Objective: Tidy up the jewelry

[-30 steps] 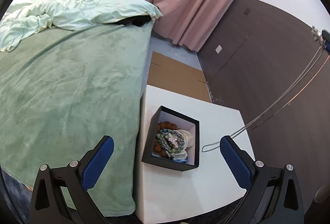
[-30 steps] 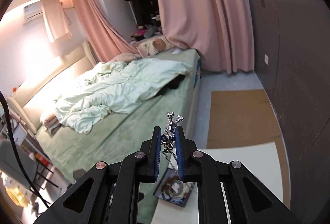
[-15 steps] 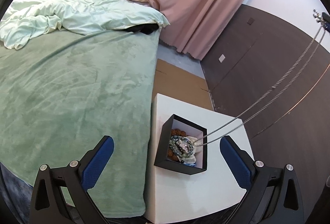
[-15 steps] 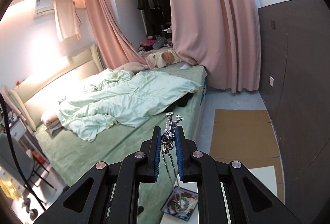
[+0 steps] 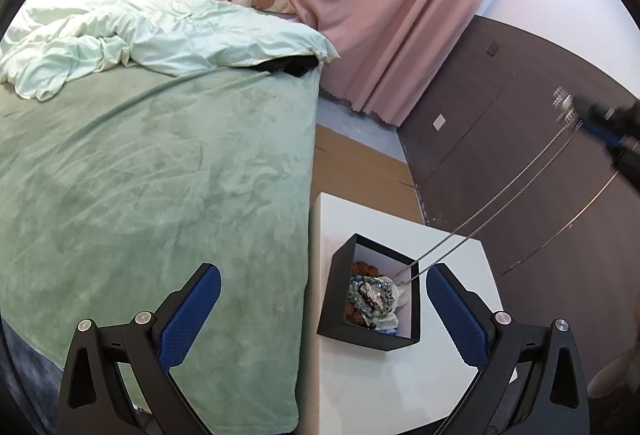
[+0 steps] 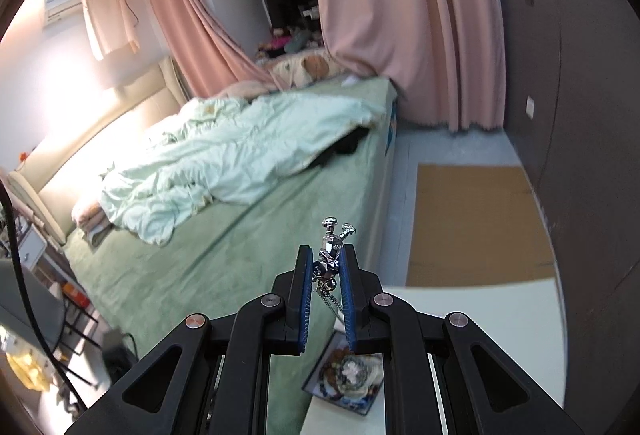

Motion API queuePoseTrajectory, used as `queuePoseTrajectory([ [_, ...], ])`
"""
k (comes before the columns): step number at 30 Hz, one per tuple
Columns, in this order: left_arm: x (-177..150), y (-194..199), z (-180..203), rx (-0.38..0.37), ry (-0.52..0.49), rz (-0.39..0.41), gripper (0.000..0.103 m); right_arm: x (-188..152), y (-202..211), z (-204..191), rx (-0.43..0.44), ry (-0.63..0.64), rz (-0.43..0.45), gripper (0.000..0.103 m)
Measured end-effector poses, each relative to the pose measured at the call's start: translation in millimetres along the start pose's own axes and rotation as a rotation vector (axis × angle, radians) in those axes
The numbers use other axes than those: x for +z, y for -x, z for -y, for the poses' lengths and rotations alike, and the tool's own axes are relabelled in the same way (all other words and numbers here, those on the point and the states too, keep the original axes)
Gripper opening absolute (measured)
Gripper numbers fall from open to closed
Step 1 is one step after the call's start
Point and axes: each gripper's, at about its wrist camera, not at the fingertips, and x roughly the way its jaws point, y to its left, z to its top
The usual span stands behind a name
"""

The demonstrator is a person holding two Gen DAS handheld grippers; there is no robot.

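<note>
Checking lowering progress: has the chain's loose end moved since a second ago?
Yes. The chain end went from the white table beside the black box into it.

A black box (image 5: 344,299) with a white inside sits on a white table (image 5: 360,387). The blanket (image 5: 160,175) is green, the duvet (image 5: 160,35) pale mint, the curtains (image 5: 380,15) pink.

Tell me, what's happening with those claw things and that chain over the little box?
A person is tidying jewelry with a handheld claw in each hand. The right claw is shut on the silver pendant of a necklace, and its chain hangs down so the bottom loop dips into the black box on the white table beside the bed. The box already holds beaded bracelets. The left claw is open and empty, hovering near the box.
</note>
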Motion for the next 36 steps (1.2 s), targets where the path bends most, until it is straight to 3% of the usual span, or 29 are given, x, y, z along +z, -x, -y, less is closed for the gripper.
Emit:
queuePoseTrajectory([
  [13, -5, -6, -15, 0.023, 0.022, 0.037, 0.102, -62, -75, 45, 0.008, -0.117, -0.148, 0.015],
  [21, -6, -1, -13, 0.038, 0.019, 0.087, 0.101, -90, -106, 70, 0.095, -0.204, -0.214, 0.017],
  [22, -6, -1, -13, 0.025, 0.03, 0.09, 0.101, -93, -107, 72, 0.105, -0.214, -0.22, 0.027],
  [23, -7, 0, -13, 0.011, 0.044, 0.086, 0.102, -95, -106, 77, 0.116, -0.232, -0.223, 0.046],
  [25, -7, -2, -10, 0.011, 0.049, 0.077, 0.102, -99, -98, 82, 0.127, -0.244, -0.196, 0.057],
  [33, -17, 6, 29, 0.072, -0.097, 0.121, 0.102, -126, -51, 100, 0.132, -0.285, -0.122, 0.059],
  [36, -23, 10, 42, 0.068, -0.13, 0.128, 0.102, -139, -36, 105, 0.136, -0.295, -0.107, 0.074],
])
